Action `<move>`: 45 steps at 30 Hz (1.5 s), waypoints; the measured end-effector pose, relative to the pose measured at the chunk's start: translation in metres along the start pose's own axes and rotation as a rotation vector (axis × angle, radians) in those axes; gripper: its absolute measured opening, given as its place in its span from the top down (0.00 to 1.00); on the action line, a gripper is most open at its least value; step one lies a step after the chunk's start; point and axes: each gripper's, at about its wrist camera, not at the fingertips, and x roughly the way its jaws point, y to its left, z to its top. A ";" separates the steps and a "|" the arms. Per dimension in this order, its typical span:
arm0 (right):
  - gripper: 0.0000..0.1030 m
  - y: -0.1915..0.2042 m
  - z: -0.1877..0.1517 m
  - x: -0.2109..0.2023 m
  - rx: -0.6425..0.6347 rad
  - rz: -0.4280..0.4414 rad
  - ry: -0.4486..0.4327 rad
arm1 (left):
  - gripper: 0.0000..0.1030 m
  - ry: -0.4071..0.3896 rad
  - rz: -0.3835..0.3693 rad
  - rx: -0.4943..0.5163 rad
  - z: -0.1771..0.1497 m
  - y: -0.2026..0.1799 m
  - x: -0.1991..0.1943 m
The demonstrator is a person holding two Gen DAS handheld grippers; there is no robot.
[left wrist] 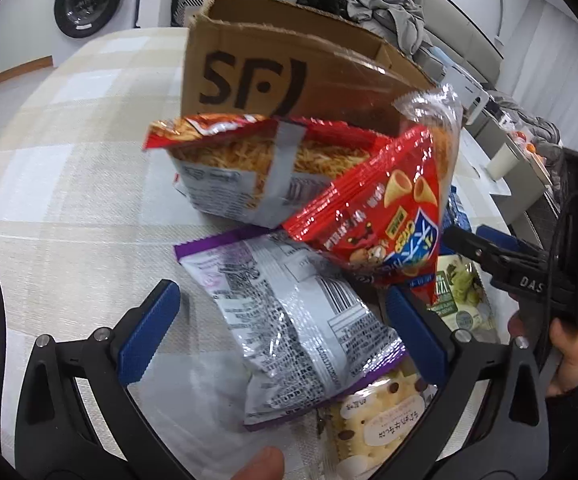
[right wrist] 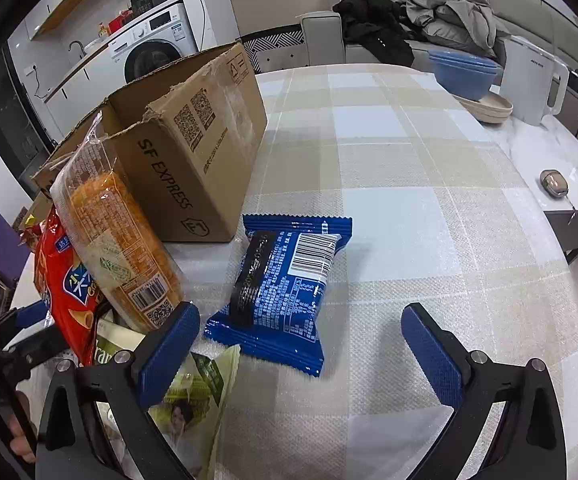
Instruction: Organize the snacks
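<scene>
Both grippers gape: purple packet (left wrist: 289,320) between left gripper (left wrist: 285,336) fingers.

Your left wrist camera sits low over the surface (left wrist: 69,168), looking forward along its fingers (left wrist: 149,332) at close range into the snack pile, with the cardboard box (left wrist: 249,80) just beyond. Your right wrist camera looks from the pile's other side, a little farther back, along its fingers (right wrist: 169,348) down the length of the surface. Both views share the box, the red cone-snack bag (left wrist: 389,220) leaning on the pile, and the washing machine (right wrist: 149,44) behind.
</scene>
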 end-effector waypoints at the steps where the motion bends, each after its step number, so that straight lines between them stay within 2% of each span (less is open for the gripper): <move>1: 0.00 0.001 0.000 0.002 -0.001 -0.011 -0.001 | 0.01 -0.003 0.017 0.014 0.000 -0.002 0.002; 4: 0.01 0.002 0.001 0.007 0.006 -0.016 0.006 | 0.01 -0.001 0.027 0.024 0.000 -0.006 0.006; 6: 0.01 0.000 0.001 0.009 0.005 -0.052 0.000 | 0.01 0.008 0.030 0.023 0.001 -0.007 0.008; 13: 0.01 -0.014 0.004 0.009 0.023 -0.064 0.002 | 0.00 0.047 0.058 0.012 0.008 0.003 0.012; 16: 0.01 -0.015 0.005 0.009 0.015 -0.073 -0.003 | 0.00 0.053 0.085 0.011 0.009 0.012 0.009; 19: 0.01 -0.011 0.007 0.010 -0.016 -0.074 -0.008 | 0.00 0.055 0.082 0.015 0.010 0.012 0.012; 23: 0.01 -0.005 0.008 0.013 -0.053 -0.104 -0.013 | 0.00 0.060 0.106 0.052 0.009 0.003 0.018; 31: 0.06 -0.003 0.008 0.018 -0.053 -0.089 0.000 | 0.00 0.061 0.142 0.122 0.008 -0.027 0.034; 40: 0.03 0.000 0.007 0.019 -0.069 -0.086 0.011 | 0.00 0.046 0.188 0.207 0.005 -0.054 0.046; 45: 0.01 0.002 0.007 0.020 -0.077 -0.086 0.017 | 0.00 0.042 0.185 0.205 0.008 -0.069 0.054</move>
